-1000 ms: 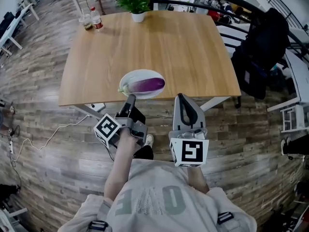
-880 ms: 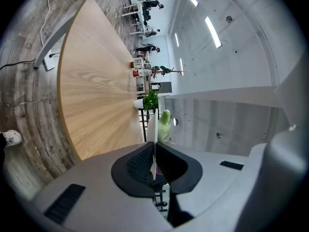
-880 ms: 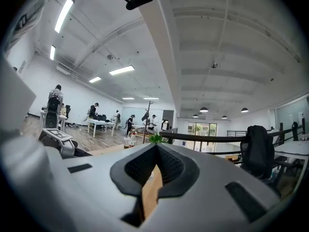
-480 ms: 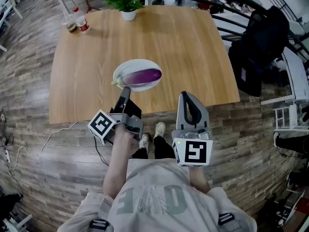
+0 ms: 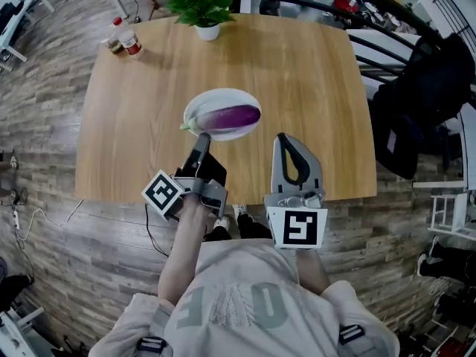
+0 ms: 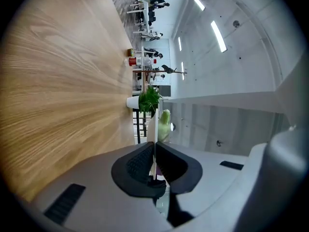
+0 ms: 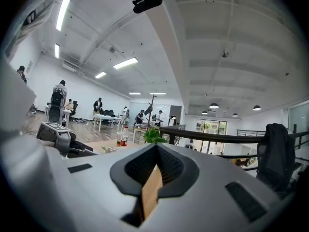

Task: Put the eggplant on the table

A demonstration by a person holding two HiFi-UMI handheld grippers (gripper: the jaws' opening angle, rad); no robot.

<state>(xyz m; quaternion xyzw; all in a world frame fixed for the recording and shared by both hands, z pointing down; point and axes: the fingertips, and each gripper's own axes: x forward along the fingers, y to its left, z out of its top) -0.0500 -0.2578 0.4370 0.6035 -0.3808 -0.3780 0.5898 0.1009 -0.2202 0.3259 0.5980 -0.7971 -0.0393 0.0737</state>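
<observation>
Both left hand-held gripper (image 5: 200, 138) and right hand-held gripper (image 5: 281, 137) are pinched closed, empty, near the eggplant (image 5: 234, 115).

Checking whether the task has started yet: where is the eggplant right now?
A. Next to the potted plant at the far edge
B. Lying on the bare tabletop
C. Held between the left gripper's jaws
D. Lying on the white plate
D: the purple eggplant lies across the white plate, which stands on the wooden table towards its near edge.
</observation>
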